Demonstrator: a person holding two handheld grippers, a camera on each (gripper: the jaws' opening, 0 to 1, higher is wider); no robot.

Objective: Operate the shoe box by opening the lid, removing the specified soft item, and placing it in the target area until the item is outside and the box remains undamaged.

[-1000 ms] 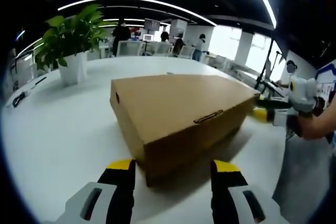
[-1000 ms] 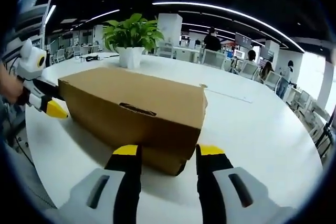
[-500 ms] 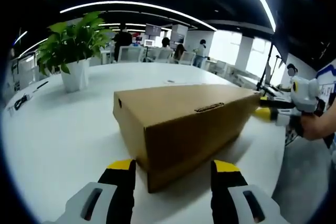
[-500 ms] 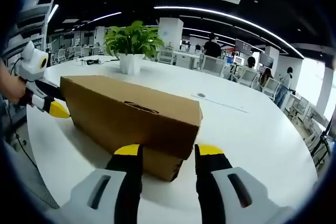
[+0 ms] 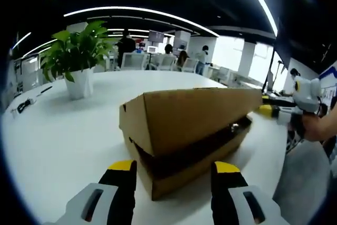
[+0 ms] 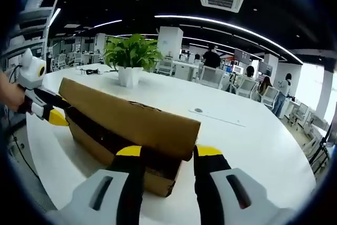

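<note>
A brown cardboard shoe box (image 5: 202, 154) lies on the white round table (image 5: 58, 130). Its lid (image 5: 189, 111) is tilted up along the near side, showing a dark gap; what lies inside cannot be made out. My left gripper (image 5: 174, 168) stands open at one end, with the box corner between its yellow-tipped jaws. At the other end my right gripper (image 6: 162, 152) is open too, its jaws either side of that corner under the raised lid (image 6: 131, 119). The right gripper (image 5: 274, 111) shows at the box's far end, and the left gripper (image 6: 48, 113) likewise in the right gripper view.
A potted green plant (image 5: 79, 59) in a white pot stands on the table behind the box, and appears as the plant (image 6: 131, 56) in the right gripper view. A hand (image 5: 316, 127) holds the far gripper. Office desks, chairs and people fill the background.
The lid has lifted from flat on the box to a tilted, part-open position, opening a dark gap along the near side. Both grippers have stayed at the box ends.
</note>
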